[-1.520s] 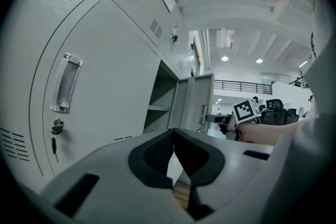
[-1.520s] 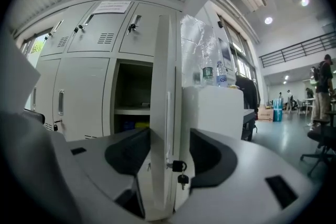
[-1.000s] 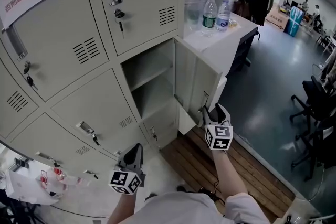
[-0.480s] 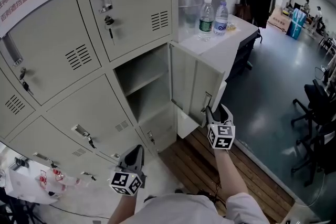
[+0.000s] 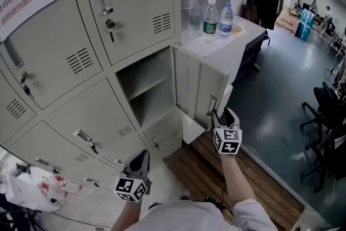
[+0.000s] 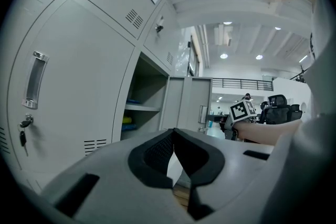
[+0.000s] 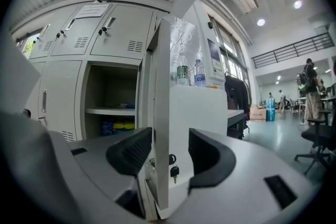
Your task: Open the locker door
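Note:
The grey locker door (image 5: 199, 89) stands swung out from its compartment (image 5: 148, 94), which has a shelf inside. My right gripper (image 5: 219, 114) is at the door's free edge, beside the handle and hanging keys (image 7: 173, 169). In the right gripper view the door edge (image 7: 161, 113) stands between the jaws of the right gripper (image 7: 169, 152). The left pad is close against the edge and the right pad is apart from it. My left gripper (image 5: 141, 155) hangs low in front of the lower lockers. Its jaws (image 6: 173, 132) are shut on nothing.
Two water bottles (image 5: 210, 19) stand on a white table (image 5: 240, 40) right of the lockers. A wooden floor strip (image 5: 205, 170) runs below the door. Office chairs (image 5: 324, 111) stand at the right. A plastic bag (image 5: 32, 192) lies at lower left. Yellow and blue items (image 7: 118, 126) lie in the compartment.
The head view has shifted a little. The right gripper has stayed at the door's free edge and the door stands about as far out. The left gripper has hardly moved.

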The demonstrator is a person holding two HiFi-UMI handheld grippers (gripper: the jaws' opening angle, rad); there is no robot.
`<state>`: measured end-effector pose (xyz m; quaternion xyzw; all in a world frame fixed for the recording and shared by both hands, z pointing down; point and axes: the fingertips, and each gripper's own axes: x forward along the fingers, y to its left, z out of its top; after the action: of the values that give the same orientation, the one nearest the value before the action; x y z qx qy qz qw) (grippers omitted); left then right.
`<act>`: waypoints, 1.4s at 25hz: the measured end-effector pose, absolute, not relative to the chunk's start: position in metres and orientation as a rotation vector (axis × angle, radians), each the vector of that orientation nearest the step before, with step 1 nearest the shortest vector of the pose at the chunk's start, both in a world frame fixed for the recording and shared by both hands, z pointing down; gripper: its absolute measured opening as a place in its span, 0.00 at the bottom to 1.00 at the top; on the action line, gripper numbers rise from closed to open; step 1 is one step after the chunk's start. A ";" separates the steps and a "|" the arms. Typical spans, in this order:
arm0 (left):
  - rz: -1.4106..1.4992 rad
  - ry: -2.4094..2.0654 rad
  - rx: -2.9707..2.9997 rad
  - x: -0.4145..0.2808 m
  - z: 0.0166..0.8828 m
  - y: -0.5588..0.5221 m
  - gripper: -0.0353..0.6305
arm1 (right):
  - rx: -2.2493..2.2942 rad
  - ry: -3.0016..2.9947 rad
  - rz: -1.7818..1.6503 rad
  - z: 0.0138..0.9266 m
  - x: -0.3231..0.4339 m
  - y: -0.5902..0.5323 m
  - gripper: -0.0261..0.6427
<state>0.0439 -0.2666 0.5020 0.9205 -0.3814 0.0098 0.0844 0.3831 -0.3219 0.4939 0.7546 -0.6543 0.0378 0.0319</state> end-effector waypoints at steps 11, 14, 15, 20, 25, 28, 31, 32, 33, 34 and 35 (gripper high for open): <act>0.024 -1.109 2.760 0.034 0.500 -0.250 0.06 | 2.306 -2.075 0.067 0.477 0.348 -0.290 0.36; 0.023 -1.107 2.761 0.027 0.500 -0.244 0.06 | 2.274 -2.114 0.050 0.473 0.327 -0.282 0.36; 0.022 -1.109 2.761 0.024 0.500 -0.243 0.06 | 2.263 -2.127 0.050 0.474 0.320 -0.280 0.36; 0.014 -1.142 2.751 0.006 0.498 -0.236 0.06 | 2.200 -2.218 0.046 0.472 0.281 -0.271 0.26; 0.007 -1.194 2.725 -0.017 0.499 -0.231 0.06 | 2.078 -2.356 -0.017 0.462 0.228 -0.268 0.07; 0.008 -1.229 2.712 -0.030 0.499 -0.228 0.06 | 2.009 -2.419 0.010 0.466 0.197 -0.265 0.06; 0.005 -1.277 2.705 -0.044 0.496 -0.230 0.06 | 1.939 -2.493 0.030 0.465 0.165 -0.262 0.06; 0.000 -1.291 2.702 -0.048 0.495 -0.232 0.06 | 1.915 -2.523 0.035 0.464 0.154 -0.260 0.06; -0.002 -1.304 2.699 -0.053 0.494 -0.233 0.06 | 1.892 -2.551 0.040 0.463 0.144 -0.258 0.06; -0.003 -1.316 2.696 -0.058 0.494 -0.233 0.06 | 1.866 -2.577 0.046 0.463 0.134 -0.256 0.06; -0.001 -1.326 2.693 -0.062 0.494 -0.233 0.06 | 1.837 -2.601 0.053 0.463 0.124 -0.253 0.06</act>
<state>-0.0622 -0.2331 0.4937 0.8949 -0.4408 -0.0003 0.0699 0.1239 -0.2529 0.4634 0.5768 -0.8165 0.0165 -0.0216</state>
